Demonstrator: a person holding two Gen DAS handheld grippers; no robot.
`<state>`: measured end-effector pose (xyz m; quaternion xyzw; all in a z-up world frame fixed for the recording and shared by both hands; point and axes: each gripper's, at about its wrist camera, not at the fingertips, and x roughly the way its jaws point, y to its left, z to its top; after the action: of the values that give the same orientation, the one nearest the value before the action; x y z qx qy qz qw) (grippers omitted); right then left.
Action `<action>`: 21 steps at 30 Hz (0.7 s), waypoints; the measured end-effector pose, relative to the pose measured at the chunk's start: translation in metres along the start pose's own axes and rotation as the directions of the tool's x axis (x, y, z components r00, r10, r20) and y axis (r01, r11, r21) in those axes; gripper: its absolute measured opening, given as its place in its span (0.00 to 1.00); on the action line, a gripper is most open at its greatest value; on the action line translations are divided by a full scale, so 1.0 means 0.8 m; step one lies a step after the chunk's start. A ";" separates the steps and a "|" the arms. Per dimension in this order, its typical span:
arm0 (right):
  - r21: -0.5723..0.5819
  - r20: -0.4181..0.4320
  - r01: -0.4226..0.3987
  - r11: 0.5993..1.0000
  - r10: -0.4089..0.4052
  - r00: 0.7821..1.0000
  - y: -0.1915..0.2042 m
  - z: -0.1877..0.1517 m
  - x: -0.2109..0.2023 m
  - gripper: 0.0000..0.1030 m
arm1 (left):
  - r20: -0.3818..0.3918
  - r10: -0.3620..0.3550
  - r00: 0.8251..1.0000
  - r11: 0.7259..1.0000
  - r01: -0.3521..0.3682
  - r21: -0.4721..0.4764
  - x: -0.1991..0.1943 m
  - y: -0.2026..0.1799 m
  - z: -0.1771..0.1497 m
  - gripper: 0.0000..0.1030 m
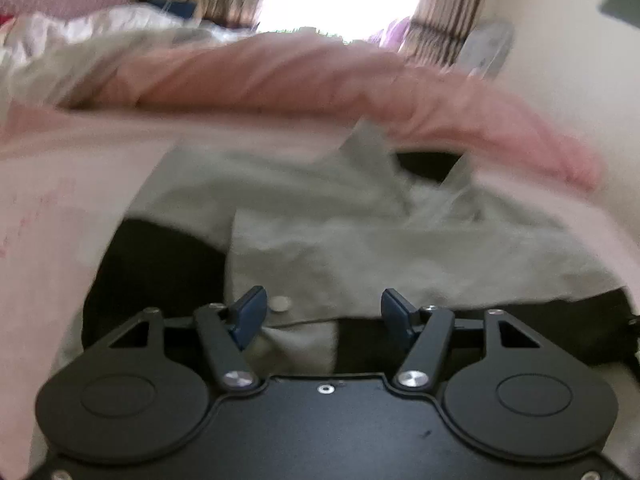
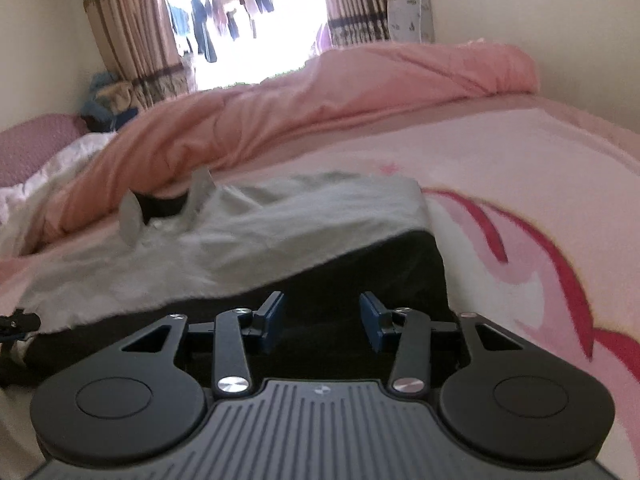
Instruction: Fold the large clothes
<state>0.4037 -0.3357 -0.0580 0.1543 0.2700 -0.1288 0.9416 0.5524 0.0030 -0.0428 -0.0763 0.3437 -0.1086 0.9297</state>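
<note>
Grey-white fabric of a large shirt (image 2: 248, 236) lies spread on a pink bed sheet (image 2: 520, 184), partly covering a black garment (image 2: 360, 276) beneath it. Left wrist view, blurred: left gripper (image 1: 323, 308) with its blue-padded fingers (image 1: 250, 306) set wide apart, nothing between them; a hem of the shirt (image 1: 360, 252) with a small white button (image 1: 280, 304) sits just beside the left-hand pad, though contact cannot be judged. Collar points stand up at the far end of the shirt, around a dark neck opening (image 1: 428, 164). Right wrist view: right gripper (image 2: 322, 322) likewise spread, empty, its fingers (image 2: 374, 322) low over the black garment near that garment's right edge. Behind the clothes, a rumpled salmon-pink quilt (image 2: 320, 96) runs across the bed; beyond it, striped curtains (image 2: 132, 28) frame a bright window (image 2: 248, 20)
</note>
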 end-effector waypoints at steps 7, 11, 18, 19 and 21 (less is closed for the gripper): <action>-0.048 -0.020 0.015 0.999 -0.016 1.000 0.005 0.000 -0.006 0.42 | 0.002 -0.002 1.000 1.000 0.002 0.031 0.006 0.000 -0.008 0.61; -0.049 0.095 -0.018 0.999 0.023 0.995 0.015 0.031 -0.024 0.49 | 0.066 -0.026 0.997 0.999 0.024 0.030 -0.014 -0.006 0.011 0.63; -0.090 0.093 0.046 0.995 -0.038 0.995 0.034 0.065 0.037 0.50 | 0.072 -0.045 0.996 0.995 0.039 0.089 0.002 -0.020 0.037 0.63; -0.088 0.076 0.055 0.995 -0.049 0.996 0.034 0.065 0.048 0.50 | 0.061 -0.041 0.997 0.995 0.035 0.089 0.009 -0.020 0.038 0.64; -0.076 0.037 0.069 0.995 -0.066 0.997 0.029 0.061 0.069 0.50 | 0.036 -0.023 0.999 0.996 0.019 0.092 0.026 -0.018 0.037 0.64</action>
<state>0.4794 -0.3403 -0.0437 0.1065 0.2637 -0.1527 0.9465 0.5851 -0.0144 -0.0305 -0.0392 0.3202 -0.1327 0.9372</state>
